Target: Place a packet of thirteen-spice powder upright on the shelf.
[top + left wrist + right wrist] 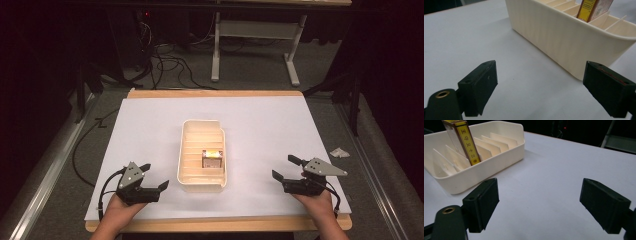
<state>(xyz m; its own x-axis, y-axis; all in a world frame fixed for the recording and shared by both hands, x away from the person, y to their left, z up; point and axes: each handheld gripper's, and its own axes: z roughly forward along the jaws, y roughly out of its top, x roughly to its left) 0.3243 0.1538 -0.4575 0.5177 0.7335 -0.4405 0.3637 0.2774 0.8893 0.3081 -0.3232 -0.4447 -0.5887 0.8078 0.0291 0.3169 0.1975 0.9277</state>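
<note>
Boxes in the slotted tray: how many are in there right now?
1. A small box with a yellow label stands on edge in a slot toward the near end of the cream tray; the other slots look empty.

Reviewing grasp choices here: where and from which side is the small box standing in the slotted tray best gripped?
Grip the small box by its upper part, coming from above. It stands on end between dividers of the cream tray, so only its top sticks out past the rim, and the tray walls block the sides. The open right gripper looks well placed to reach it.
</note>
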